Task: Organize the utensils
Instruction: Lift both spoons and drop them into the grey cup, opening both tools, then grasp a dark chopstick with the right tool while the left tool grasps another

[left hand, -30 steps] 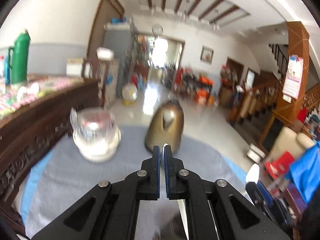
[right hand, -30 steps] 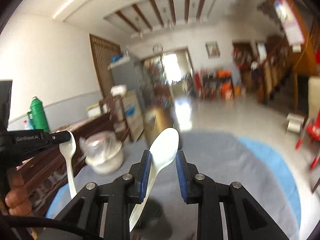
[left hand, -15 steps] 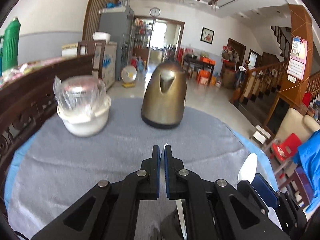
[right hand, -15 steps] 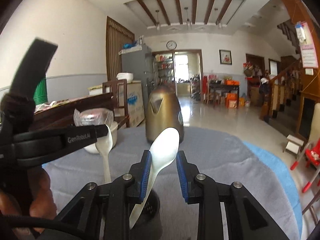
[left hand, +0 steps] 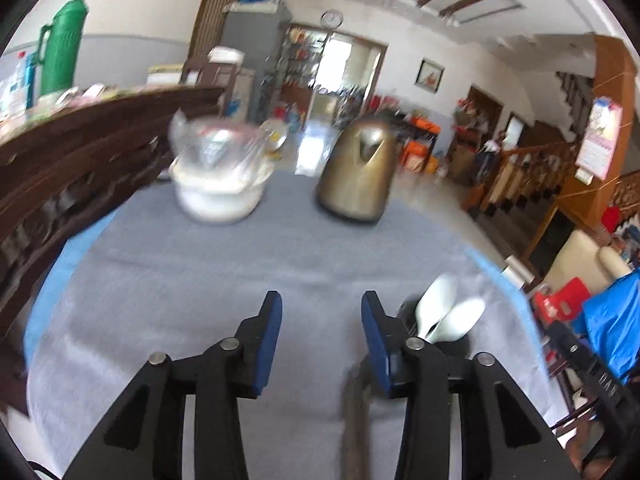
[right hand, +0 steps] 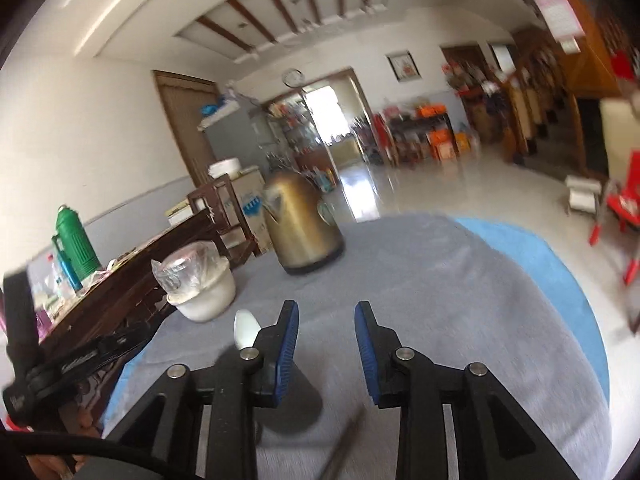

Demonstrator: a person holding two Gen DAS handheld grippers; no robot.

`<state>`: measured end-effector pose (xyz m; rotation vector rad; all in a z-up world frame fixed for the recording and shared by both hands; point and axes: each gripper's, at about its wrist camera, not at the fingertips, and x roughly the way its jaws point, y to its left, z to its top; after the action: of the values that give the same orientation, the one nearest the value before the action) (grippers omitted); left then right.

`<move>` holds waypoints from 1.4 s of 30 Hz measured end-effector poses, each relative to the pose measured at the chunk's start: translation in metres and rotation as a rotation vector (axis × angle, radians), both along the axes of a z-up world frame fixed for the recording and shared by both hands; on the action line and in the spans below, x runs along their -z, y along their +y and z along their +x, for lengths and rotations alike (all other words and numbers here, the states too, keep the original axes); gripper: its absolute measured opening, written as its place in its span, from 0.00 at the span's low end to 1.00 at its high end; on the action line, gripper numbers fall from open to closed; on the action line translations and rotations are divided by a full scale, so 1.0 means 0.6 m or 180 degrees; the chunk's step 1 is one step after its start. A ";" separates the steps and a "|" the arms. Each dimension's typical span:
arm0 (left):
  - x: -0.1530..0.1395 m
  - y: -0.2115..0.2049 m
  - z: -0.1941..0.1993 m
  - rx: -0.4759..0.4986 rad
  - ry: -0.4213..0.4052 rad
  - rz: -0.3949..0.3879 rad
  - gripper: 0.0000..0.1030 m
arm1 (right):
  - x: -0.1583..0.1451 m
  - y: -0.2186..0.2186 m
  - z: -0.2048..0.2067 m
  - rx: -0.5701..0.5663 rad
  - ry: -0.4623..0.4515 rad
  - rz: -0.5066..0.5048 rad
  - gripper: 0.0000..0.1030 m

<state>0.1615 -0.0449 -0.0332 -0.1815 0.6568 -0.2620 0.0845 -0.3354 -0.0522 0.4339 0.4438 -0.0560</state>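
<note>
Daylight enters through the far doorway [left hand: 340, 64] at 12 o'clock, bright, partly blown out. Glare streak on the floor [right hand: 360, 196]. Motion blur smears both views, strongest on the kettle [left hand: 356, 176] and bowl [left hand: 218, 196]. Fisheye bending, black vignette at edges.

Glossy tiled floor [right hand: 460, 184], beamed ceiling [right hand: 304, 4], wooden staircase [left hand: 532, 176].

Left gripper [left hand: 321, 314] and right gripper [right hand: 326, 322] both hover with jaws spread, holding nothing.
</note>
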 end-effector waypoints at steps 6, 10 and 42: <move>0.086 0.004 -0.036 0.0036 0.0542 0.0059 0.41 | 0.068 -0.012 -0.017 -0.0137 0.0589 0.0207 0.29; 0.124 -0.012 -0.040 0.0204 0.0878 0.0097 0.41 | 0.115 0.004 -0.012 -0.0345 0.1011 0.0332 0.25; 0.161 -0.045 -0.020 0.0392 0.1144 0.0374 0.47 | 0.156 0.063 0.014 -0.0575 0.1749 -0.0177 0.17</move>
<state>0.1492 -0.0720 -0.1300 -0.0752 1.0396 -0.3114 0.0929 -0.2974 -0.1460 0.3179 1.0181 -0.0115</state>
